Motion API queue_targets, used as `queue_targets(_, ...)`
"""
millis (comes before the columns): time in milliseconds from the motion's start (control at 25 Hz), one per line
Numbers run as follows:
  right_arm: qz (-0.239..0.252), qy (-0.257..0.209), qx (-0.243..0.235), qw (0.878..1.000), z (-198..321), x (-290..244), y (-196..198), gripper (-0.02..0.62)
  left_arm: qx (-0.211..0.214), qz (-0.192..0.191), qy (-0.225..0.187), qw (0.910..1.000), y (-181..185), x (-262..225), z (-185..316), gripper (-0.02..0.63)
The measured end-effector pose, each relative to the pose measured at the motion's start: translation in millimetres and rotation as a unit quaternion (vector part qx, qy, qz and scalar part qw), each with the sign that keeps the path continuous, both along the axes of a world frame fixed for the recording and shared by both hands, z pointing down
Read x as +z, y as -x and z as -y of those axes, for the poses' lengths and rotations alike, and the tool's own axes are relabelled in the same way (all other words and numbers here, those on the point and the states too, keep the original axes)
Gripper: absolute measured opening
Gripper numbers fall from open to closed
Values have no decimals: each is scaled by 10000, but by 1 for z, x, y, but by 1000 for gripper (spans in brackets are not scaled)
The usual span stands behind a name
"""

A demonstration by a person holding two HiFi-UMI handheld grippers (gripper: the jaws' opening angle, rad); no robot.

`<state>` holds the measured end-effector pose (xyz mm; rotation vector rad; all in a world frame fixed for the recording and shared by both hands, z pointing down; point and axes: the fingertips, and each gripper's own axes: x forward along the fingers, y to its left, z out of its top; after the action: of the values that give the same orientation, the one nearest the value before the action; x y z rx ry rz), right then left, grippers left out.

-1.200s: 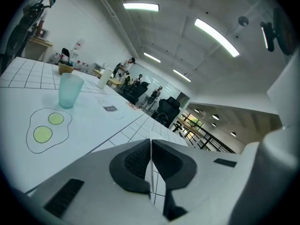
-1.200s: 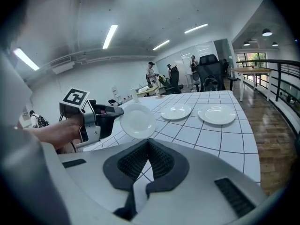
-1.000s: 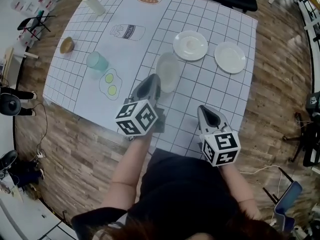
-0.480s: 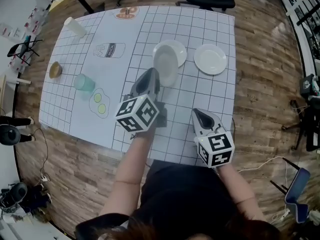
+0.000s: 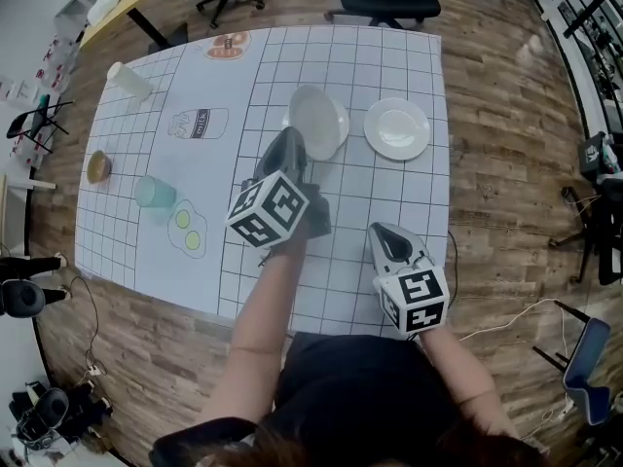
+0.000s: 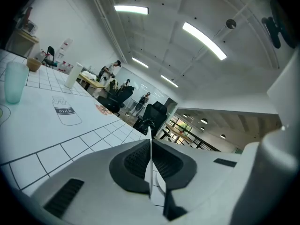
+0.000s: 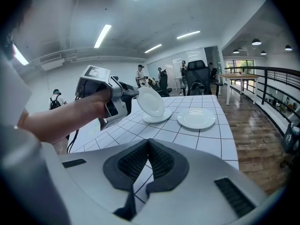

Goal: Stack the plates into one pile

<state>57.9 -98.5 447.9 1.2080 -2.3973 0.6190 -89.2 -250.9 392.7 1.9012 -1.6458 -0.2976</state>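
Head view: left gripper (image 5: 295, 142) clamps a tilted white plate (image 5: 313, 125) just above a second plate (image 5: 344, 118); third plate (image 5: 397, 128) sits beside, unstacked.

Left gripper view: plate rim pinched between jaws.

Right gripper view: right gripper (image 7: 148, 143) closed, empty.

By my read, nothing's stacked yet.

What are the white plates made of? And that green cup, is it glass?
The white plates look like glazed ceramic or porcelain. They are smooth, solid white and slightly shiny under the ceiling lights, though hard plastic can't be ruled out. The green cup looks like frosted plastic because it is see-through in a cloudy, matte way. Tinted glass is also possible.
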Motion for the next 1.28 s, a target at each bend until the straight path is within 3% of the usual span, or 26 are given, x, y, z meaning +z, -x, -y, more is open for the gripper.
queue_targets(280, -4, 149, 158, 9998, 13, 10, 2, 15, -155, -511, 218, 9983, 5, 25, 21, 32)
queue_targets(440, -1, 186, 254, 9995, 20, 16, 2, 15, -206, -573, 303, 9977, 11, 35, 25, 32)
queue_targets(800, -106, 335, 365, 9987, 27, 30, 5, 15, -488, -230, 926, 9942, 36, 73, 30, 34)
queue_targets(1000, -105, 375, 371, 9986, 29, 33, 7, 15, -478, 110, 1336, 9898, 43, 98, 29, 43)
queue_targets(1280, -154, 383, 404, 9983, 29, 34, 6, 15, -407, 409, 1579, 9858, 47, 115, 31, 54)
